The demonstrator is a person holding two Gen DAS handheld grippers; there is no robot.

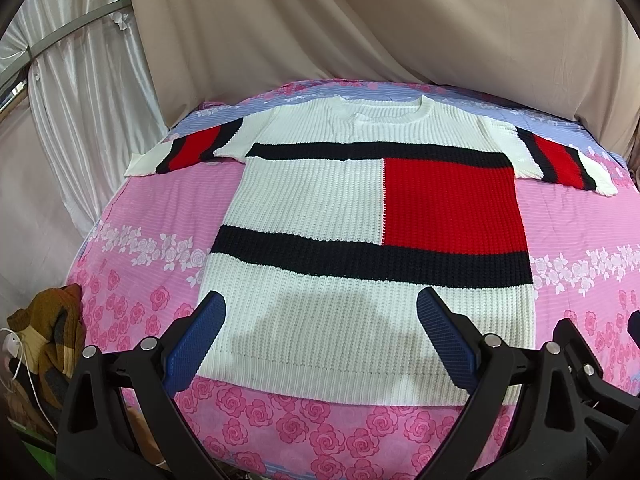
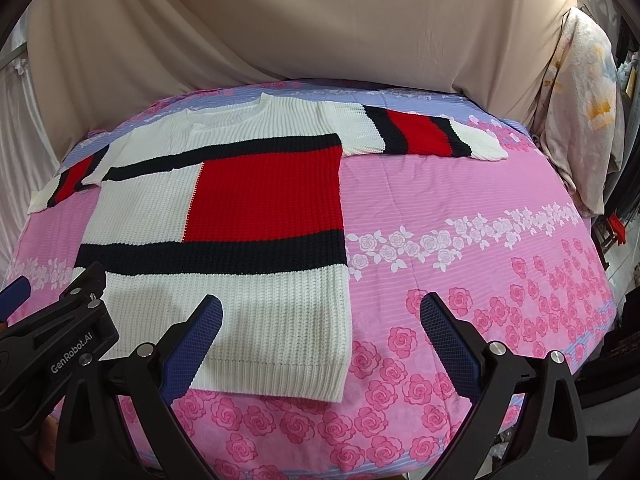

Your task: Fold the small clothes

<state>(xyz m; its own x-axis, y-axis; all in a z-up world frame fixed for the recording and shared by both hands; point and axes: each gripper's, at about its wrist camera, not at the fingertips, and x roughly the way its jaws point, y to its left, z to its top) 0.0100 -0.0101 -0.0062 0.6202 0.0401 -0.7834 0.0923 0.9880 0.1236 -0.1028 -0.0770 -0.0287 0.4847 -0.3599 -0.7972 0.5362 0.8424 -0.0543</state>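
A white knit sweater (image 1: 312, 196) with black bands and a red block lies flat and spread out on the pink floral sheet (image 1: 132, 208), both sleeves stretched sideways. My left gripper (image 1: 320, 300) hovers open above the sweater's white lower part, near the hem, holding nothing. In the right wrist view the same sweater (image 2: 224, 216) fills the left half. My right gripper (image 2: 320, 304) stands open above the sweater's lower right corner, one finger over the knit and the other over the sheet (image 2: 460, 200). The left gripper's black body (image 2: 52, 340) shows at the left edge.
A beige cloth backdrop (image 1: 360, 32) hangs behind the bed. White satin curtains (image 1: 80, 80) hang at the left. A brown garment (image 1: 52, 332) and a white cable lie off the bed's left edge. A floral towel (image 2: 580, 120) hangs at the right.
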